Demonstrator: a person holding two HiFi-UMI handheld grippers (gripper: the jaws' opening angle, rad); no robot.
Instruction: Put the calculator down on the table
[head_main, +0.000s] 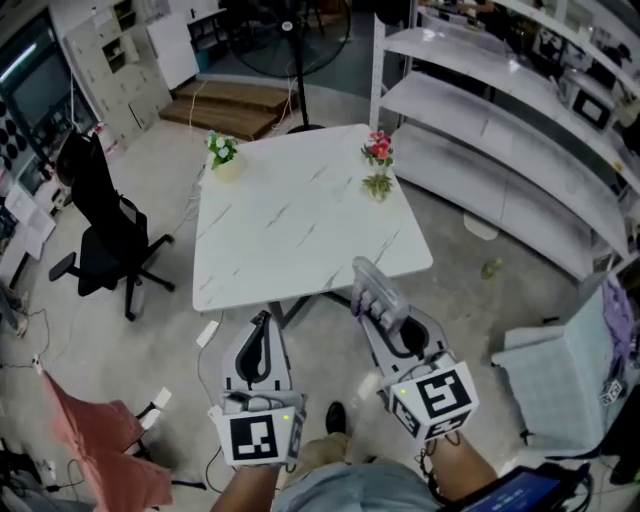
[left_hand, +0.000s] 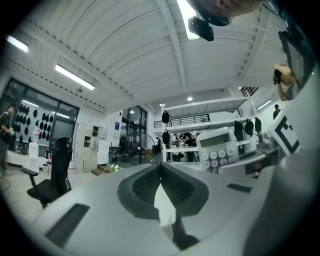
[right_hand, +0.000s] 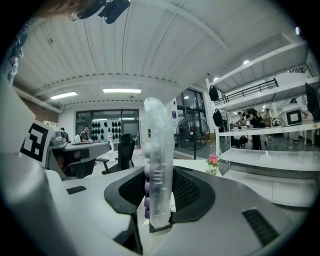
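In the head view my right gripper is shut on a pale calculator, which it holds just off the near edge of the white marble table. The right gripper view shows the calculator edge-on and upright between the pads, with purple keys on its left face. My left gripper hangs beside it, also short of the table, jaws together with nothing in them. In the left gripper view the jaw tips meet and the calculator's keypad shows to the right.
On the table's far corners stand a white-flower pot and a pink-flower pot. A black office chair is at the left, white shelving at the right, a fan stand behind, and a grey seat near right.
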